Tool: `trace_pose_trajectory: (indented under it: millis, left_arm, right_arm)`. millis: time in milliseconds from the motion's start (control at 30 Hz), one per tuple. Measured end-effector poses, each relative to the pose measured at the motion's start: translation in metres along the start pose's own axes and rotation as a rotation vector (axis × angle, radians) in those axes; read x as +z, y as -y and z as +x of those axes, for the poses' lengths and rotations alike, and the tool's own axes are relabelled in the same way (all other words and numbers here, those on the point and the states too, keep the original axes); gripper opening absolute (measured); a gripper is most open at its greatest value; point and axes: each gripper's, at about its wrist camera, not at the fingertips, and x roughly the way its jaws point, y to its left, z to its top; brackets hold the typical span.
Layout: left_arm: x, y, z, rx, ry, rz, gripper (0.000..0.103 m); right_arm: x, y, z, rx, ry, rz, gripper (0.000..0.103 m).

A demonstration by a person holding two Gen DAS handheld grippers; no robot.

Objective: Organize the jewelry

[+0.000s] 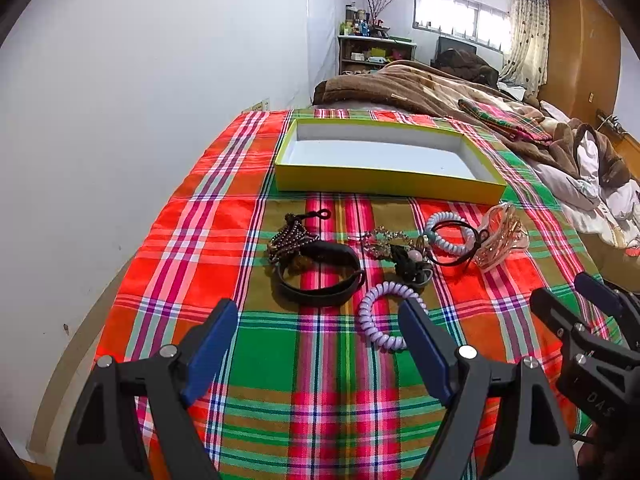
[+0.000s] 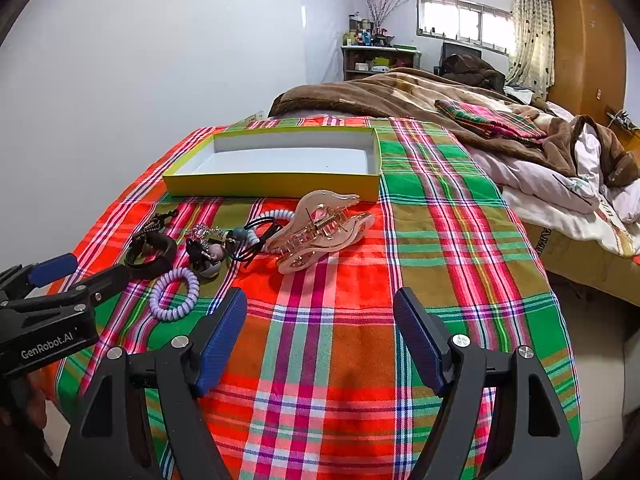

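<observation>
The left gripper (image 1: 320,320) was wide open with nothing in it, above the plaid cloth (image 1: 320,380). The right gripper (image 2: 320,308) was wide open too, and empty. Just past the left one lay a purple coil hair tie (image 1: 380,316), a black band (image 1: 320,276) and a pile of small beaded things I could not tell apart. A pink hair claw (image 2: 316,232) lay beside them. Behind stood a yellow box (image 2: 276,184), white inside. Farther back were a brown blanket (image 2: 400,96), a shelf (image 2: 376,60) and a window (image 2: 464,20).
</observation>
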Motion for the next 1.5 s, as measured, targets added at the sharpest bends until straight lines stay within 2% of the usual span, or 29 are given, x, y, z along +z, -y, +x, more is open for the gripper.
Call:
trace_pose_trajectory:
  millis: [1500]
  left_arm:
    - [0.0001,-0.0077,0.0003,0.008,-0.006,-0.024,0.084]
  right_arm:
    - [-0.0002,0.0021,-0.0024,0.003,0.007,0.014,0.075]
